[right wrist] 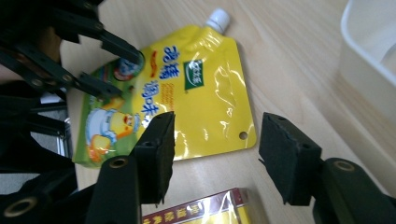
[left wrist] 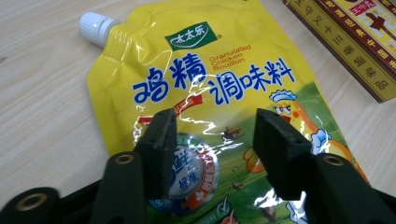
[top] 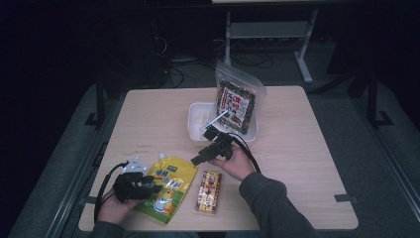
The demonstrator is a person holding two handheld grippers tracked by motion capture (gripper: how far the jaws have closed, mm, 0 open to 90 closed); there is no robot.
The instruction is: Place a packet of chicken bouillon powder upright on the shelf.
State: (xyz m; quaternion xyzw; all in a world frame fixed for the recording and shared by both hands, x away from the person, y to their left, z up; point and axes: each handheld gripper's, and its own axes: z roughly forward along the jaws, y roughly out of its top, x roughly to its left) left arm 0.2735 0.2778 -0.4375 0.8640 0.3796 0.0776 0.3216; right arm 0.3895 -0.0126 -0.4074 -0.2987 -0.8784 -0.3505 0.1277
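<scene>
High view. Light wooden square table (top: 297, 163). Yellow glossy spouted pouch of chicken bouillon with a white screw cap (top: 167, 188), lying flat near the table's front left edge. Left gripper (top: 148, 187), black, held in the person's left hand, its jaws over the pouch's left half. Red and gold rectangular carton (top: 209, 191), flat, just right of the pouch and apart from it. Right gripper (top: 198, 159), black, held in the right hand (top: 236, 163), hanging above the bare table between the pouch and the white rectangular plastic tub (top: 194, 121). Clear zip bag of dark dried food with a white and red label (top: 237, 99), standing upright in the tub's right part. A white stick-like utensil (top: 214, 120) leans in the tub; its kind cannot be told.

Left gripper view. The two black jaws stand partly apart, straddling the lower printed area of the pouch (left wrist: 219, 84). Whether the pads press on the foil cannot be told. The cap points to the upper left; the carton (left wrist: 355, 42) lies at the upper right.

Right gripper view. The jaws stand well apart with nothing between them, held above the table. The pouch (right wrist: 196, 93) lies beyond them, the left gripper (right wrist: 126, 74) at its far end. The carton's corner (right wrist: 205, 212) shows beneath the jaws, the tub's wall (right wrist: 369, 60) at the right.
</scene>
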